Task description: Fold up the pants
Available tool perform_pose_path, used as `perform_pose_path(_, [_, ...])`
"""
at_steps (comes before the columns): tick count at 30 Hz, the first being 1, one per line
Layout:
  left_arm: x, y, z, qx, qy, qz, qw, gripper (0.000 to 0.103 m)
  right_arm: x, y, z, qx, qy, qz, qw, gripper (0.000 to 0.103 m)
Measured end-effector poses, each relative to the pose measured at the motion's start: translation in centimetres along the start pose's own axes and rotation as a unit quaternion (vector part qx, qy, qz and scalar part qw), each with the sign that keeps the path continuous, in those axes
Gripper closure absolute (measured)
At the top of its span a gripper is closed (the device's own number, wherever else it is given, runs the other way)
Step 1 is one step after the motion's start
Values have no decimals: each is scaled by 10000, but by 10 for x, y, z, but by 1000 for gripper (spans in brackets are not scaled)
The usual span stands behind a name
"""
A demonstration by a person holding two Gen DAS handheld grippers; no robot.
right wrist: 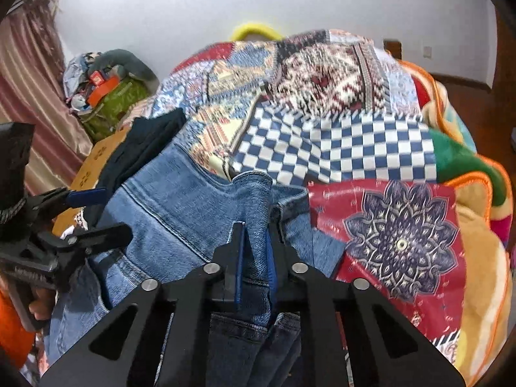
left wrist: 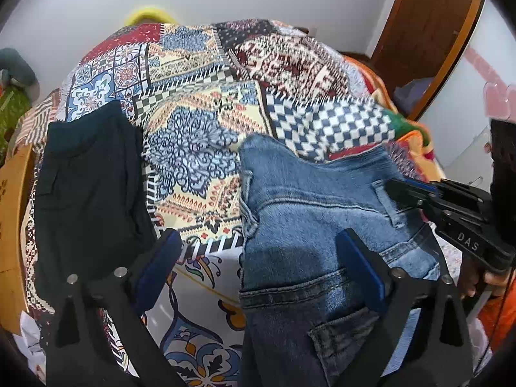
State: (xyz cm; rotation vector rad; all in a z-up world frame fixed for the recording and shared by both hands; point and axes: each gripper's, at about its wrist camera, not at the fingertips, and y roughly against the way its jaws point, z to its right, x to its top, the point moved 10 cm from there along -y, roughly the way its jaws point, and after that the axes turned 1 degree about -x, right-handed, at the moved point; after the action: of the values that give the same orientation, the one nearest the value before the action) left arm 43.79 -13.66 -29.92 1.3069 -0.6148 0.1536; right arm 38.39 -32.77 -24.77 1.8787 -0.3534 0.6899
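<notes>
While the jeans hang half-lifted over the bed, the scene reads as follows.

Jeans: the blue jeans (left wrist: 309,213) lie waist-end up on the patterned bedspread (left wrist: 193,148), back pocket and belt loops showing, with the rest of the denim dropping toward the near edge of the bed.

Right gripper: the right gripper (right wrist: 254,258) has its jaws closed narrowly on a raised ridge of denim near the waistband; in the left wrist view it (left wrist: 409,190) meets the waistband by a belt loop. I judge this pinch fixes one corner so the garment can be drawn flat or doubled over.

Left gripper: the left gripper (left wrist: 258,267) has its jaws spread wide, holding nothing, one finger over the bedspread and the other over the seat of the jeans. It looks poised to take a second hold on the opposite side.

Other garment: dark pants (left wrist: 90,187) lie folded to the left on the bedspread, apart from the jeans, likely set aside as finished.

Progress: early in my judgement, since the jeans are bunched, not squared.

Risk: a single pinch may let the denim twist or slide off the edge.
</notes>
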Motion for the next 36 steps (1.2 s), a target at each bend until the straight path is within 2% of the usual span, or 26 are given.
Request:
perform_pose_path(1, [1,1,-3,12,48,27,10000,4,4,13,0,-82,89,203,9997,95])
perform_pose_path(3, [3,0,-13,103,197,33,9997,4,9,21,2,-82,82,337,9994,95])
perform_pose_path(5, [-1,-9,-17,48,296,-111,9995,4,5,16,11,-129,-32,233,9996,95])
perform_pose_path(8, [-8,-24,-18,253,132,-206,9994,3,-14,-13,20,-431,141,-166,9988,96])
perform_pose_path(10, [-11,-29,-21,328,160,-229,9991,1,-21,-22,22,-531,251,-287,9979,96])
perform_pose_path(14, [-12,-32,-24,450,87,-304,9985,0,-14,-10,17,-687,502,-328,9958,96])
perform_pose_path(17, [-8,-17,-21,488,61,-248,9985,3,-8,12,17,-785,491,-363,9950,95])
perform_pose_path(19, [-6,1,-13,441,-28,-94,9990,4,-4,32,12,-682,395,-207,9967,88])
perform_pose_path(21, [-7,15,-2,317,-138,51,9994,4,-5,47,0,-465,367,-79,9982,63])
perform_pose_path(23, [-14,19,8,389,-348,25,9986,4,-10,57,-17,-263,482,-7,9985,54])
perform_pose_path(26, [-39,6,10,885,-829,-272,9922,4,-33,44,-34,-234,739,-349,9964,53])
perform_pose_path(27, [-45,4,9,931,-860,-265,9916,3,-43,37,-35,-292,812,-502,9950,53])
perform_pose_path(29, [-51,10,5,796,-717,-181,9941,4,-68,28,-31,-375,828,-819,9925,53])
perform_pose_path(31, [-53,16,2,602,-553,-210,9964,4,-76,34,-25,-339,670,-687,9948,52])
perform_pose_path(33, [-57,25,1,426,-449,-236,9978,4,-78,42,-19,-378,536,-717,9953,45])
perform_pose_path(36, [-64,38,4,398,-497,-208,9978,4,-80,57,-12,-268,233,-732,9967,45])
